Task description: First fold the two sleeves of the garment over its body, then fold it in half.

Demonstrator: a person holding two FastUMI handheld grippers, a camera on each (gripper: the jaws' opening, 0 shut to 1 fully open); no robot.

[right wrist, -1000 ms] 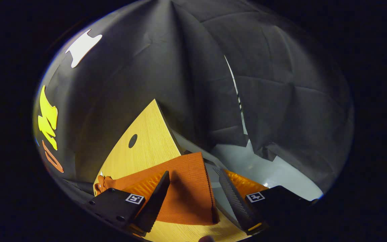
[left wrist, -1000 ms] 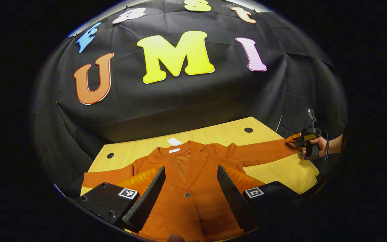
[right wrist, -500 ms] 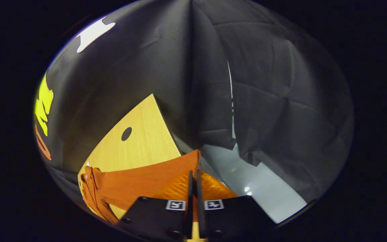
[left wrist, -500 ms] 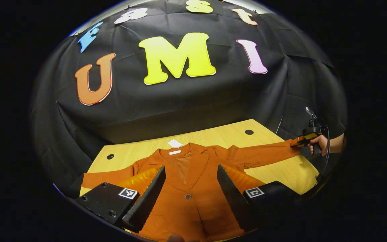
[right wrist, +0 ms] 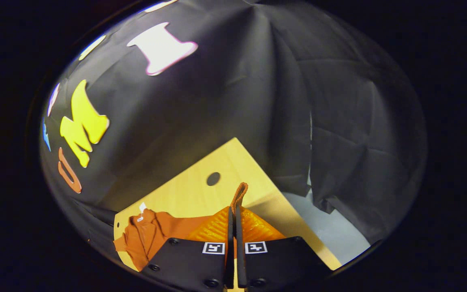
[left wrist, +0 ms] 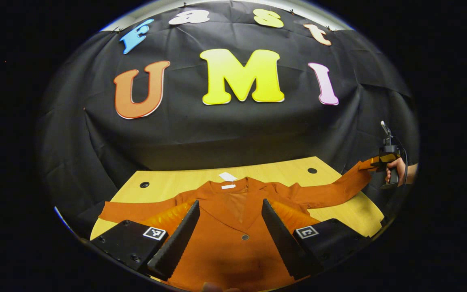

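Rust-orange jacket [left wrist: 233, 227] laid face up on wooden table [left wrist: 176, 182], one sleeve cuff [right wrist: 239, 194] lifted off the tabletop, pinched by right gripper [right wrist: 232, 227], left gripper [left wrist: 230, 235] held spread wide above jacket body, gripping nothing.

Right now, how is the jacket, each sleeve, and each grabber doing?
jacket: flat on the table, front up, not folded.
right sleeve: cuff lifted off the table, pinched by the right gripper.
left sleeve: lying flat, stretched out.
right gripper: shut on the cuff.
left gripper: open, over the jacket, holding nothing.
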